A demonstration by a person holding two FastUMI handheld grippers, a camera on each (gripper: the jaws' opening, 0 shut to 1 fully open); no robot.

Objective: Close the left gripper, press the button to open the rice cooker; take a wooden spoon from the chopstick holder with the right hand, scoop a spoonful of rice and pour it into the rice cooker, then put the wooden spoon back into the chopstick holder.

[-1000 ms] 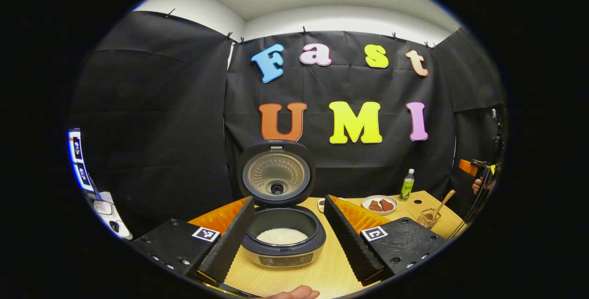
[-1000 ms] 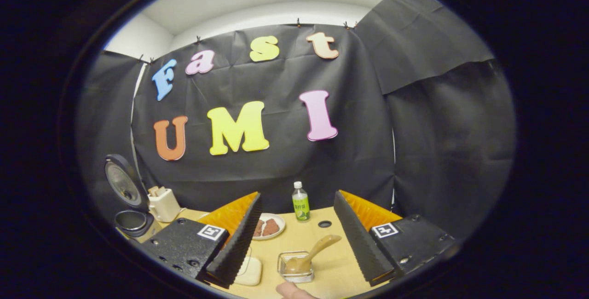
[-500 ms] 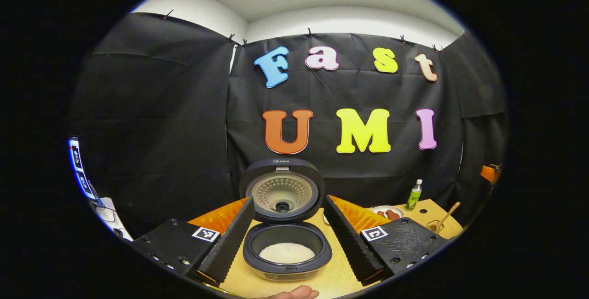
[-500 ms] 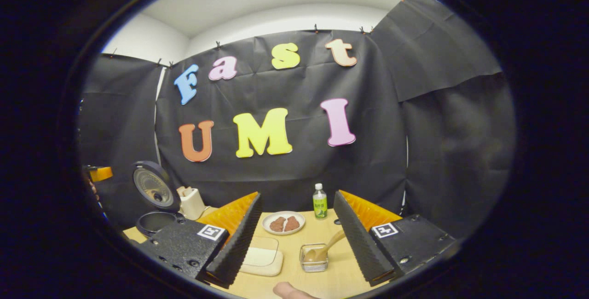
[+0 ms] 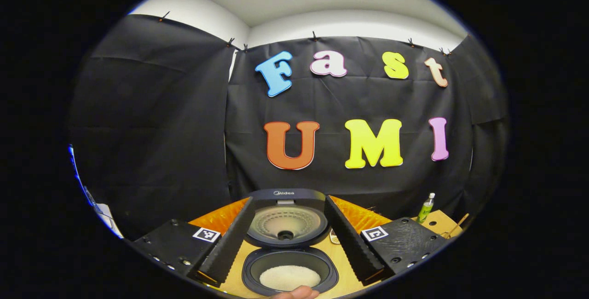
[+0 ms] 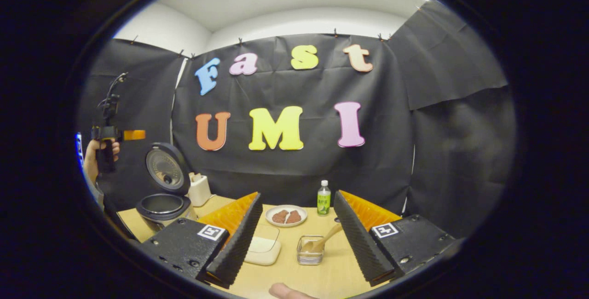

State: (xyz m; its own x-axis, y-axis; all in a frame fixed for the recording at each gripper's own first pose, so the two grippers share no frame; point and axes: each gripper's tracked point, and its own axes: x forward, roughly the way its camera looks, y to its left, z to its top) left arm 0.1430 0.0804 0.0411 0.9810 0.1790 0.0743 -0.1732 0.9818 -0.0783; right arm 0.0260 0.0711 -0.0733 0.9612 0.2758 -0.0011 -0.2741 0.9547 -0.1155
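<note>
While the wooden table [image 6: 294,269] is carrying every item, the rice cooker [image 5: 290,269] is standing with its lid [image 5: 286,218] raised upright and white rice [image 5: 289,277] lying in its pot, directly ahead of the left gripper [image 5: 290,237], whose fingers are standing well apart and holding nothing. Seen from the right gripper view, the cooker [image 6: 162,204] is sitting at the table's left end. The right gripper [image 6: 297,232] is likewise gaping wide and gripping nothing. Between its fingers, the clear chopstick holder [image 6: 309,255] is resting on the table, the wooden spoon [image 6: 323,241] leaning inside it. Beyond are sitting a plate [image 6: 286,215], a green bottle [image 6: 324,198] and a cream container [image 6: 262,250].
</note>
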